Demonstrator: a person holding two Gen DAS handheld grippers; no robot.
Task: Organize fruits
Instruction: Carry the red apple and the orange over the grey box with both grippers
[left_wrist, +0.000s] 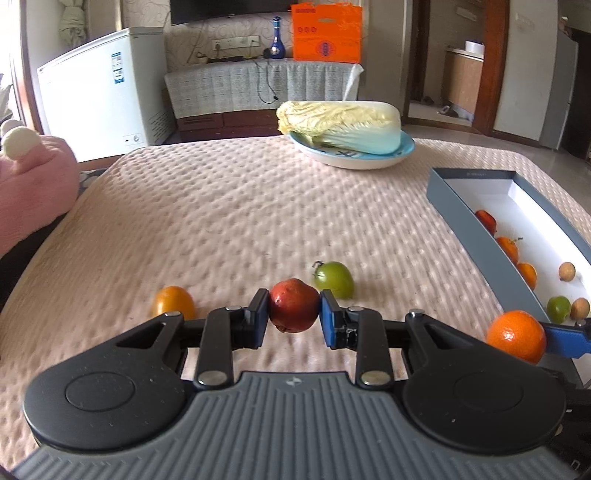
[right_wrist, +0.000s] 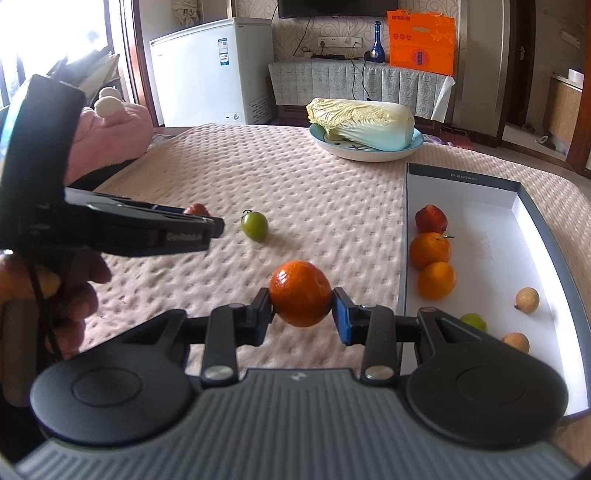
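My left gripper (left_wrist: 294, 314) is shut on a dark red fruit (left_wrist: 293, 308), held just above the quilted cloth. Beyond it lie a green fruit (left_wrist: 334, 279) and, to the left, a yellow-orange fruit (left_wrist: 173, 302). My right gripper (right_wrist: 302, 309) is shut on an orange (right_wrist: 301, 288), close to the left wall of the grey box (right_wrist: 461, 177). The box holds a red fruit (right_wrist: 431, 218), two oranges (right_wrist: 430, 250), a small green fruit (right_wrist: 474, 322) and two small tan fruits (right_wrist: 527, 300). In the right wrist view the left gripper (right_wrist: 207, 225) shows at the left, with the green fruit (right_wrist: 255, 225) beside it.
A napa cabbage (left_wrist: 340, 123) lies on a blue plate (left_wrist: 404, 149) at the far side of the bed. A pink plush toy (left_wrist: 33, 184) sits at the left edge. A person's hand (right_wrist: 74, 288) grips the left tool. Bare cloth stretches between the fruits and the plate.
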